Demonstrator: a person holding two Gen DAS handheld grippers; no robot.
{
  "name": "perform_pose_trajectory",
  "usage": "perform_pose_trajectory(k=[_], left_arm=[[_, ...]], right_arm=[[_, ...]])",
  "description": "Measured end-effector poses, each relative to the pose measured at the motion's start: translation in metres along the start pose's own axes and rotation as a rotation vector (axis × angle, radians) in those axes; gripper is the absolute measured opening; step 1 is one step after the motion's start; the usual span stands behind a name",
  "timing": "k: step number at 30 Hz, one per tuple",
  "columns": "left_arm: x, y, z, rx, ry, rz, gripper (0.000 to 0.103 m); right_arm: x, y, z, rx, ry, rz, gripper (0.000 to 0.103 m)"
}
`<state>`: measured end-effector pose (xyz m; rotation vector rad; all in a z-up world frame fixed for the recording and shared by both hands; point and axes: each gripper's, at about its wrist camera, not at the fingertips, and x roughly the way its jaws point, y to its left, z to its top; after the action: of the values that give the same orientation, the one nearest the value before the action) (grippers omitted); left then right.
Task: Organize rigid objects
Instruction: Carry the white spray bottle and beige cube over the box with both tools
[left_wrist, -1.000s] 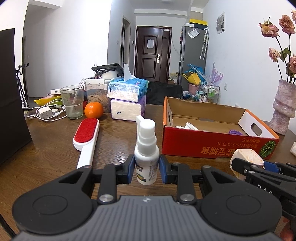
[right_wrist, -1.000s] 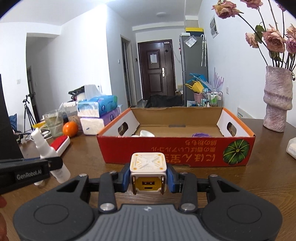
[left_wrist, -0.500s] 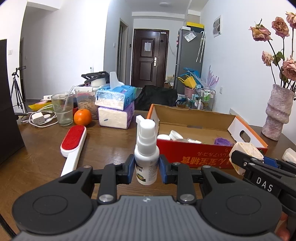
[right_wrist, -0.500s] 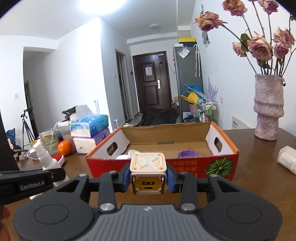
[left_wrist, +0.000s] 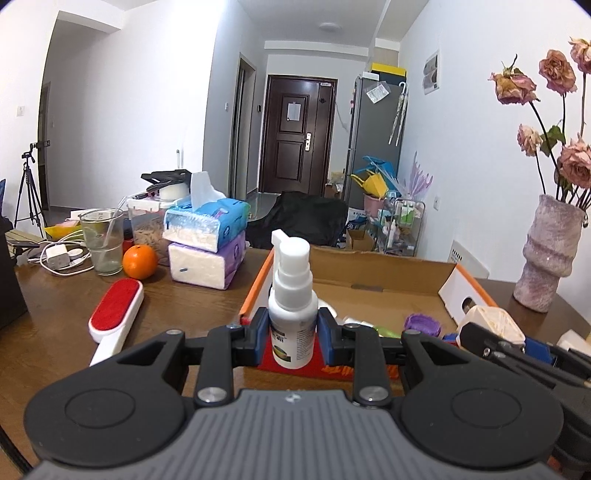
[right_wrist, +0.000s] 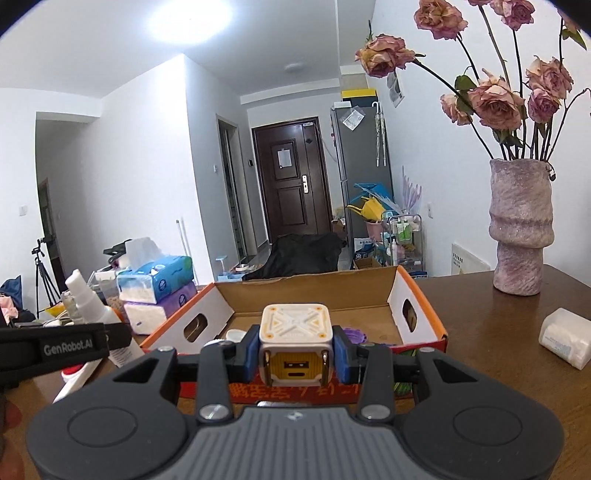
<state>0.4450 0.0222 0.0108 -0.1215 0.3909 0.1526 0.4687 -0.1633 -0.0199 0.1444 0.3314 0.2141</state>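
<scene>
Two fisheye views, each mounted just behind its own claw and aimed forward along the fingers, low over the desk (left_wrist: 55, 295), facing the far door (left_wrist: 295, 133). Left claw (left_wrist: 293, 334) filling the near bottom of the left wrist view, right claw (right_wrist: 295, 356) likewise in the right wrist view. Left view set further left, nearer the tissue packs (left_wrist: 207, 243); right view set further right, close to the vase (right_wrist: 521, 229). Shared by both: cardboard box (left_wrist: 369, 273) just ahead, tissue packs, vase, door, fridge (right_wrist: 362, 162). Each claw glimpsed at the other view's edge.
</scene>
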Motion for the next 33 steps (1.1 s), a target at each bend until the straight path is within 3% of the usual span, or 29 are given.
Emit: perform_pose_trajectory(k=[14,33], left_arm=[[0.034,-0.014,0.020,-0.035,-0.012,-0.031,0.028],[0.104,-0.034,0.041,-0.005,-0.010,-0.053,0.029]], right_arm=[[0.030,-0.015,0.007,0.001,-0.002,-0.031,0.038],[0.098,-0.032,0.020,-0.016,0.006,-0.057,0.038]])
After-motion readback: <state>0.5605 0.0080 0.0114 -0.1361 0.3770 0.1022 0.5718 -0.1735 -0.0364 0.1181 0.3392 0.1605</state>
